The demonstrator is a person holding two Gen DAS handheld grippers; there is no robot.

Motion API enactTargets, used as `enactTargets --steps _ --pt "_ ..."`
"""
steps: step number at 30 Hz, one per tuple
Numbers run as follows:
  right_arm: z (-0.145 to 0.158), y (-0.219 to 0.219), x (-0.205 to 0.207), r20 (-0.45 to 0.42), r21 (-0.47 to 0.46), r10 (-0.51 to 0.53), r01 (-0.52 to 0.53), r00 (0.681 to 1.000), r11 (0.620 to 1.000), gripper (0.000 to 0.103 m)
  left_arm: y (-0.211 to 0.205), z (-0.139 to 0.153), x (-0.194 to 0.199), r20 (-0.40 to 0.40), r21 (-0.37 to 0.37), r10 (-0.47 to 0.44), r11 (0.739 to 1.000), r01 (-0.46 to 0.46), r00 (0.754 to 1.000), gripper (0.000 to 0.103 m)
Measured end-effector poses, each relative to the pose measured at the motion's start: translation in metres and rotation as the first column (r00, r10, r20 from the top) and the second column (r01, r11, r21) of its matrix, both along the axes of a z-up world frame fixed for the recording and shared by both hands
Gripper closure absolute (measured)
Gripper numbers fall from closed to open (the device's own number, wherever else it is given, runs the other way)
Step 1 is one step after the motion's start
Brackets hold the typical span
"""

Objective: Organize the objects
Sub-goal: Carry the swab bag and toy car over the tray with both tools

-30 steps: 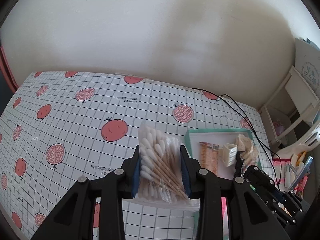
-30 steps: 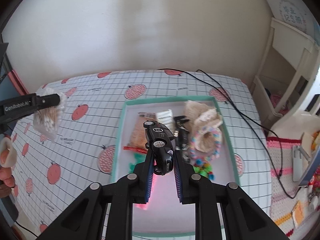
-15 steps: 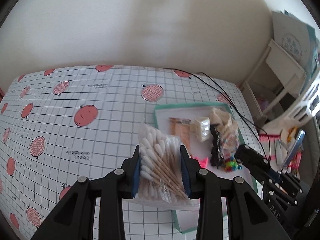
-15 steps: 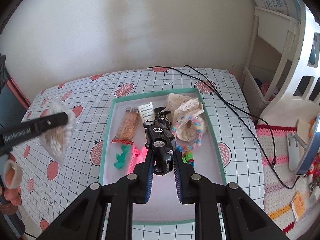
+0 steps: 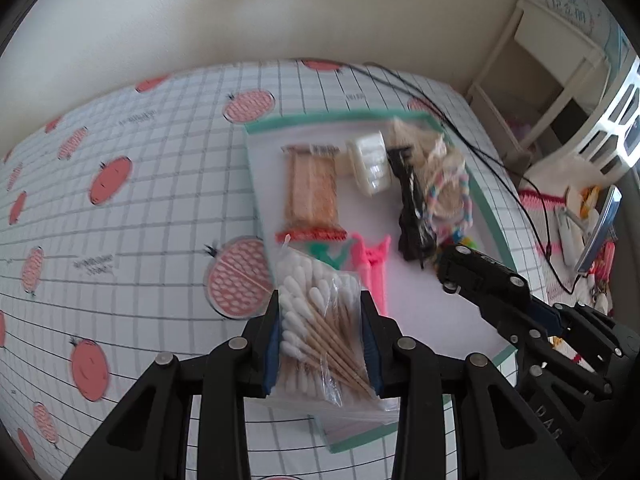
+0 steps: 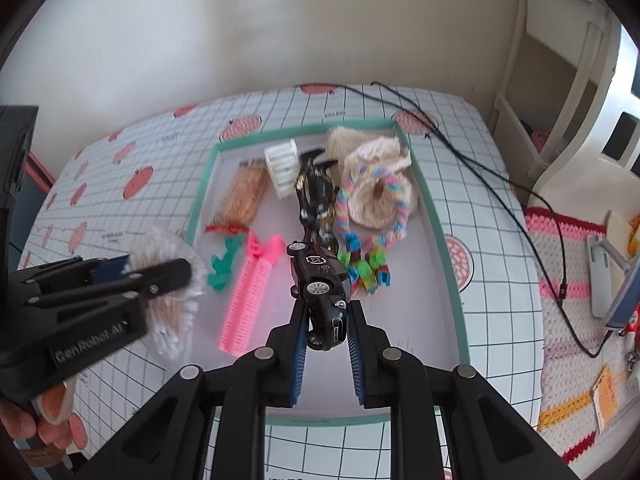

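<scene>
Tray (image 6: 438,224) crowded at far end, near half bare

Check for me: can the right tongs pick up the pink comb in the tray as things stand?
Probably not yet. The right tongs are shut on the black toy car, so they cannot grasp the pink comb. The comb itself lies uncovered just left of them.
</scene>
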State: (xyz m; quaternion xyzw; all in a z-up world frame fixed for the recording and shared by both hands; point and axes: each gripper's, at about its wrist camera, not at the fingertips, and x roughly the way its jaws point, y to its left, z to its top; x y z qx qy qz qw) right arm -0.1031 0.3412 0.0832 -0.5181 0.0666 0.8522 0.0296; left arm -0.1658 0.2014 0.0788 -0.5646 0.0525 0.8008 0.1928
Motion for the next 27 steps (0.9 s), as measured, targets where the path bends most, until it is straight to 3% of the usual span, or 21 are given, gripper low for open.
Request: enactTargets --steps 18,27 --pt "-0.04 -0.004 0.001 0.115 0.049 0.038 -0.044 0.993 0.998 0.083 0.012 -0.019 0.011 -0.001 -0.079 -0.058 0.995 0.058 0.998 0.067" --pt "-0.046 -0.009 0.0 0.14 0.062 0.049 -0.058 0.989 0.996 0.083 0.012 -0.023 0.014 0.015 -0.066 -0.067 0.995 0.068 0.998 0.067"
